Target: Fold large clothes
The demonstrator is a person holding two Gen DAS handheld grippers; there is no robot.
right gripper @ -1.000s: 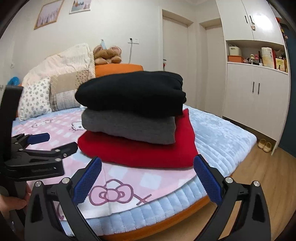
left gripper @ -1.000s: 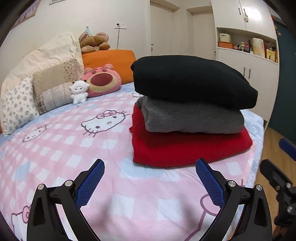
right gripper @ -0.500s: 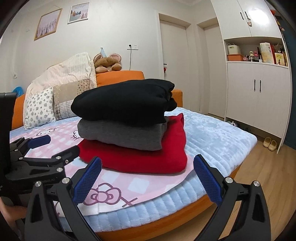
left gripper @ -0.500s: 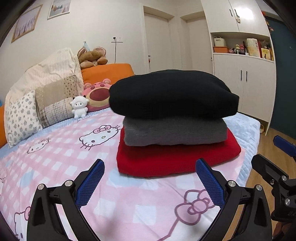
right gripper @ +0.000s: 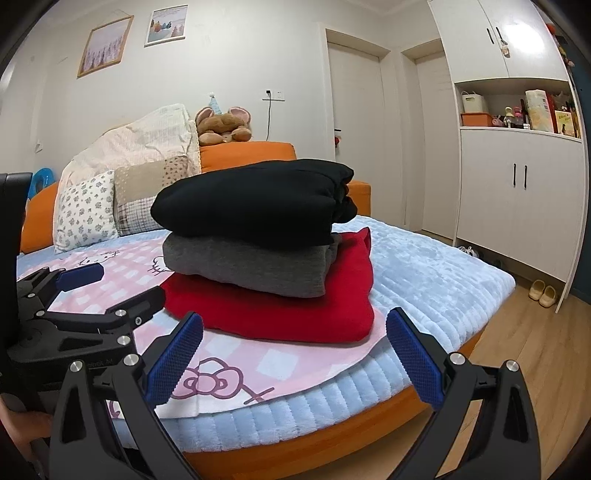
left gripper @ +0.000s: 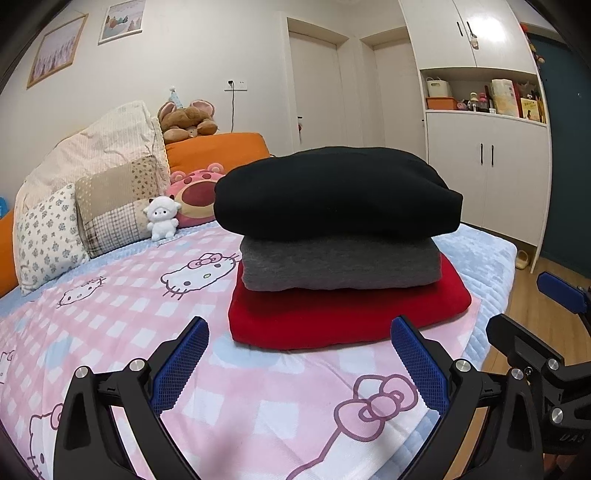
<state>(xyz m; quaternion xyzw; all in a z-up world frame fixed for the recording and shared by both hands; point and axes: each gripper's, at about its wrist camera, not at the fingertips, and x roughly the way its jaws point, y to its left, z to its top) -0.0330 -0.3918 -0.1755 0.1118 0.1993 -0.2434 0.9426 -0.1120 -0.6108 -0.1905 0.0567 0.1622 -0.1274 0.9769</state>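
**Three folded garments stacked on the bed**

Straight ahead of both sets of fingers sits the stack: black garment [left gripper: 336, 192] on grey garment [left gripper: 340, 264] on red garment [left gripper: 347, 314], resting on the pink blanket [left gripper: 122, 314]. The left gripper [left gripper: 299, 363] and right gripper [right gripper: 293, 356] are spread wide, holding nothing, short of the pile.

Even, warm indoor light, moderately bright. Glare blows out the glossy white upper wardrobe door [left gripper: 476, 33] top right. Soft shadow beneath the folded black garment [right gripper: 255, 201]. Strong fisheye bending; dark vignette at corners. Focus sharp throughout.
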